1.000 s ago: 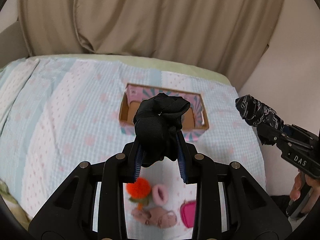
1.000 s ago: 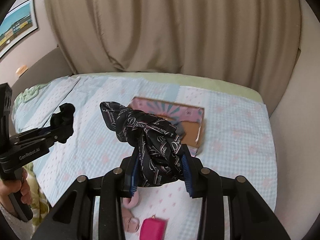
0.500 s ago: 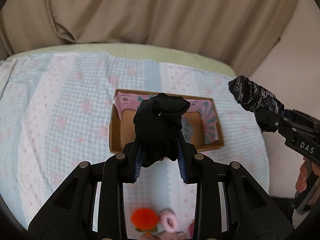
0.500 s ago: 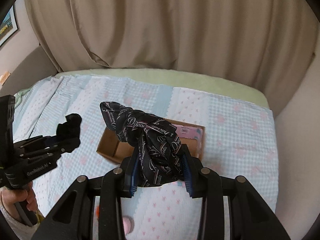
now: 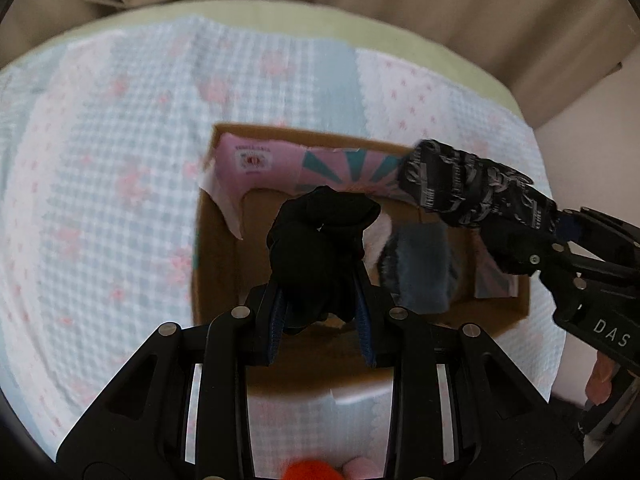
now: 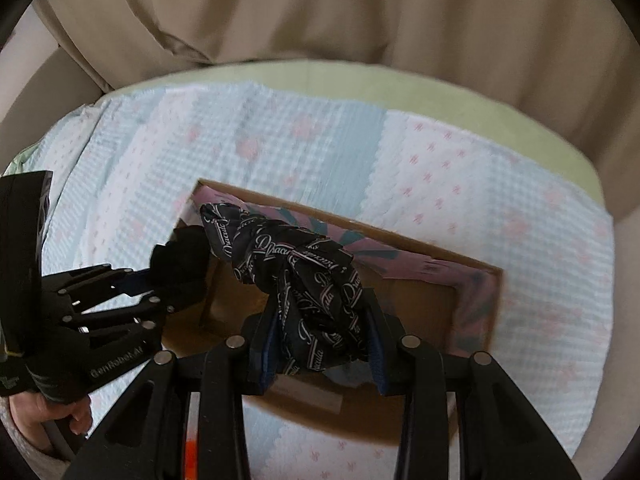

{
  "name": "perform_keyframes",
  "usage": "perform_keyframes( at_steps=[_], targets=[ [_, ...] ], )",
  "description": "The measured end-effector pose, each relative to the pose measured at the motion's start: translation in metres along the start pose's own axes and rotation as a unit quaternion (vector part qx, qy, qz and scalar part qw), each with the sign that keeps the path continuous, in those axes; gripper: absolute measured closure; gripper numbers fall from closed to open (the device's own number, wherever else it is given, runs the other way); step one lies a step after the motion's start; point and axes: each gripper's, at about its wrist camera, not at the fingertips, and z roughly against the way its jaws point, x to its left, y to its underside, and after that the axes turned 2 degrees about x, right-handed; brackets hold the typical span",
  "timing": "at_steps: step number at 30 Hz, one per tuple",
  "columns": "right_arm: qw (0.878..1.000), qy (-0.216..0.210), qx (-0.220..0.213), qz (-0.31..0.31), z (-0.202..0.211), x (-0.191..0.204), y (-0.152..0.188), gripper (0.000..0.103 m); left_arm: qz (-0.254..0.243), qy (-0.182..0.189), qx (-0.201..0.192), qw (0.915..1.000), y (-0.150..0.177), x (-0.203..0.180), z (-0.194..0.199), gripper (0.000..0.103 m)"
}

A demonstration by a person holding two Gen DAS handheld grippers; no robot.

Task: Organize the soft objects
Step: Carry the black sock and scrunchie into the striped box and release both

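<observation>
My left gripper (image 5: pixel 322 284) is shut on a plain black cloth bundle (image 5: pixel 320 248) and holds it over the open cardboard box (image 5: pixel 216 272) on the bed. My right gripper (image 6: pixel 320 340) is shut on a black scarf with white lettering (image 6: pixel 296 272), also above the box (image 6: pixel 476 312). The scarf shows in the left wrist view (image 5: pixel 472 188) over the box's right side. The black bundle shows in the right wrist view (image 6: pixel 180 264) at the box's left end. A grey-blue soft item (image 5: pixel 424 268) lies inside the box.
The box has a pink and teal lining (image 5: pixel 280 164) and sits on a pale blue and pink checked bedspread (image 5: pixel 100 180). An orange pompom (image 5: pixel 308 472) and a pink item (image 5: pixel 356 470) lie on the bed near me. Beige curtains (image 6: pixel 360 20) hang behind the bed.
Both grippers moved forward and down towards the box, which now looks much larger and lies directly under both held cloths. The small items on the bed slid to the bottom edge.
</observation>
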Motion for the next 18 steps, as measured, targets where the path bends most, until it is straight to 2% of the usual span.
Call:
perform_keyframes(
  at_steps=[6,7,8,9,10,11,12,18],
  targets=[
    [0.999,-0.020,0.041,-0.004,-0.038,-0.005,-0.014,0.069,-0.012,-0.005,0.039,0.9991,-0.005,0.003,-0.038,0.076],
    [0.998,-0.026,0.048,-0.009,-0.044,-0.007,-0.017,0.069,-0.015,-0.005,0.043,0.9989,-0.006,0.003,-0.042,0.070],
    [0.998,-0.035,0.056,-0.015,-0.049,-0.009,-0.020,0.065,-0.019,-0.001,0.046,0.9987,-0.006,0.002,-0.044,0.044],
    [0.997,-0.046,0.062,-0.022,-0.054,-0.012,-0.023,0.051,-0.026,-0.002,0.048,0.9985,-0.006,0.001,-0.044,0.005],
    [0.996,-0.052,0.062,-0.028,-0.056,-0.015,-0.025,0.041,-0.034,-0.007,0.048,0.9983,-0.007,-0.001,-0.044,0.001],
    [0.996,-0.056,0.058,-0.033,-0.057,-0.018,-0.027,0.012,-0.044,-0.017,0.048,0.9977,-0.007,-0.003,-0.044,0.000],
    [0.996,-0.062,0.052,-0.036,-0.056,-0.020,-0.027,0.000,-0.053,-0.024,0.047,0.9972,-0.006,-0.005,-0.044,0.000],
    [0.995,-0.069,0.061,-0.046,-0.055,-0.027,-0.019,0.000,-0.059,-0.026,0.049,0.9967,0.007,-0.009,-0.044,0.000]
  ],
)
